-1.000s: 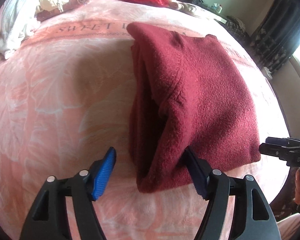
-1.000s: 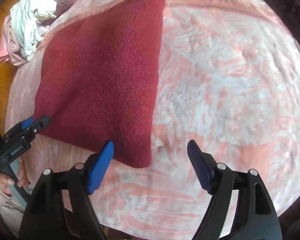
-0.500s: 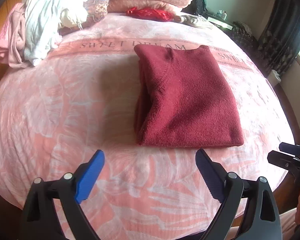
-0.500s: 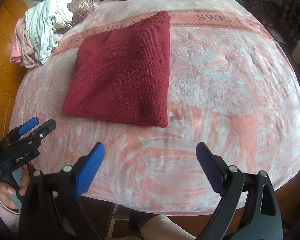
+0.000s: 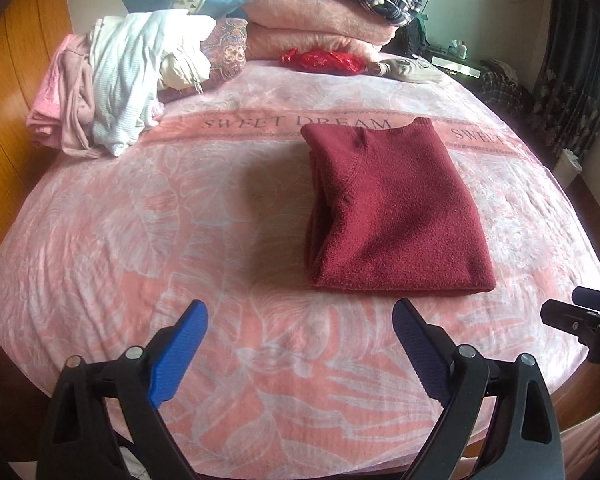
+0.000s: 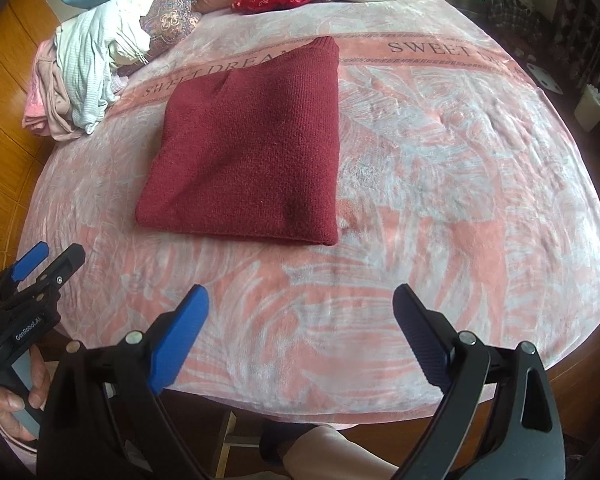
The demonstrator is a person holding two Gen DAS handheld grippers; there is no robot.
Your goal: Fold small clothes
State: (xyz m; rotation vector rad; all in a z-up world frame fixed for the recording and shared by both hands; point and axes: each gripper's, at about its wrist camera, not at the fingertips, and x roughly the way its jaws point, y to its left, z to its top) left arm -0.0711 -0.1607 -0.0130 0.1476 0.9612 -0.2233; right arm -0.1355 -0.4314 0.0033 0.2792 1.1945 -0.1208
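A dark red knitted sweater (image 5: 396,216) (image 6: 252,160) lies folded into a flat rectangle on the pink bedspread (image 5: 160,240) (image 6: 440,200). My left gripper (image 5: 298,312) hovers over the bedspread just in front of the sweater's near edge, open, with nothing between its blue pads. My right gripper (image 6: 300,294) hangs open near the bed's front edge, also short of the sweater and holding nothing. Each gripper shows in the other's view: the right gripper (image 5: 572,316) at the far right, the left gripper (image 6: 40,268) at the far left in a person's hand.
A heap of unfolded pale and pink clothes (image 5: 112,92) (image 6: 80,80) sits at the bed's back left. Pillows, stacked pink blankets (image 5: 320,28) and a red cloth (image 5: 324,60) line the headboard side. Wooden panelling runs along the left. A person's knee (image 6: 328,452) shows below the front edge.
Both grippers drew back and upward from the sweater's near edge and their jaws widened. The sweater, earlier between the left gripper's fingers, now lies flat and apart from both.
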